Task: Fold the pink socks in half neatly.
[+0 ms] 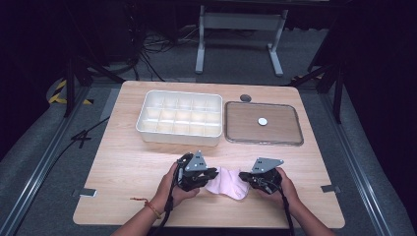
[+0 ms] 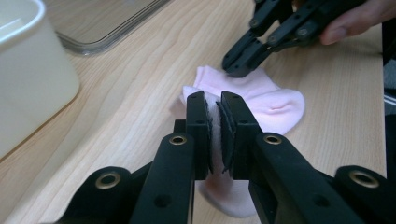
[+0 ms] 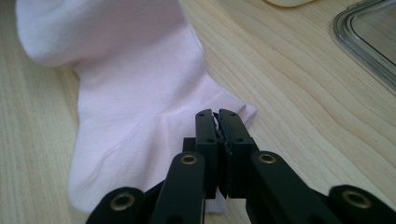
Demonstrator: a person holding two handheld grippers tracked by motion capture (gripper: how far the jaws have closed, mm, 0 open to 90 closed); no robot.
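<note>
A pale wooden table [image 1: 128, 162] with rounded corners stands on a grey carpeted floor [image 1: 39, 147] in a dark room. Beyond the table's far edge, the white legs of a metal stand [image 1: 201, 44] rise from the floor, with black cables [image 1: 152, 44] trailing near them. Strips of yellow-and-black tape [image 1: 61, 93] mark the floor off the table's far left corner.

On the far half of the table sits a white plastic organiser box [image 1: 179, 118], divided into small square compartments. Just to its right lies a clear flat lid [image 1: 263, 123] with a white round disc [image 1: 262, 121] at its middle. A small dark round thing [image 1: 245, 98] lies just beyond the lid's far edge.

A pale pink sock [image 1: 227, 183] lies flat on the table near its front edge, well apart from the box. A person's two forearms enter from the front edge, one on either side of the sock. The left gripper [image 2: 213, 109] is clenched on one end of the sock, a fold of pink fabric pinched between its black jaws. The right gripper [image 3: 217, 116] has its jaws pressed together at the sock's other end; its tips rest at the fabric's edge, and whether any cloth is caught between them cannot be told. An orange cord bracelet [image 1: 150, 206] circles the left wrist.
</note>
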